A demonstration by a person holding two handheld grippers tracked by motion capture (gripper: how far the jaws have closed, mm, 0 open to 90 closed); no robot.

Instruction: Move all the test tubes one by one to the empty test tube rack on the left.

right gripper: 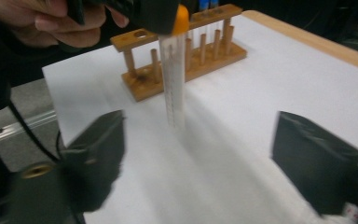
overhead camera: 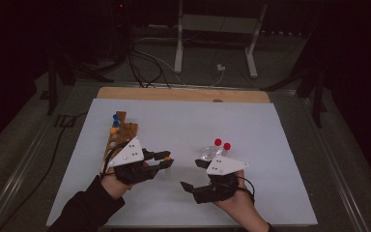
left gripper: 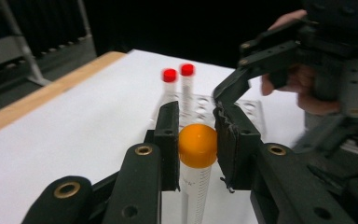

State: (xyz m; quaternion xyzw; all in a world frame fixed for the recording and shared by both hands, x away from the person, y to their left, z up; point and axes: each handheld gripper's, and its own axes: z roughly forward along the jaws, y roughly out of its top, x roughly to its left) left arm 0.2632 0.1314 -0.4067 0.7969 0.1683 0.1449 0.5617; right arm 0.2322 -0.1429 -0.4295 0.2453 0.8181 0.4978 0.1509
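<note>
Near the table's front edge, the left gripper (left gripper: 196, 140) clamps an orange-capped tube (left gripper: 196, 172) upright by its cap, carrying it clear; the right gripper (right gripper: 198, 154) stands wide open, empty, between the wooden rack (overhead camera: 118, 135) and clear rack (overhead camera: 207, 153).

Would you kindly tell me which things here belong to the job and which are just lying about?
In the job:
- orange-capped tube, clamped in the left gripper
- wooden rack
- right gripper, fingers apart

Lying about:
- red-capped tubes in the clear rack
- floor cables

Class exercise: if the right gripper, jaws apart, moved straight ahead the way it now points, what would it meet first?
Probably the orange-capped tube, hanging upright from the left gripper straight ahead of the right gripper; the wooden rack stands behind it. Depth is uncertain.
</note>
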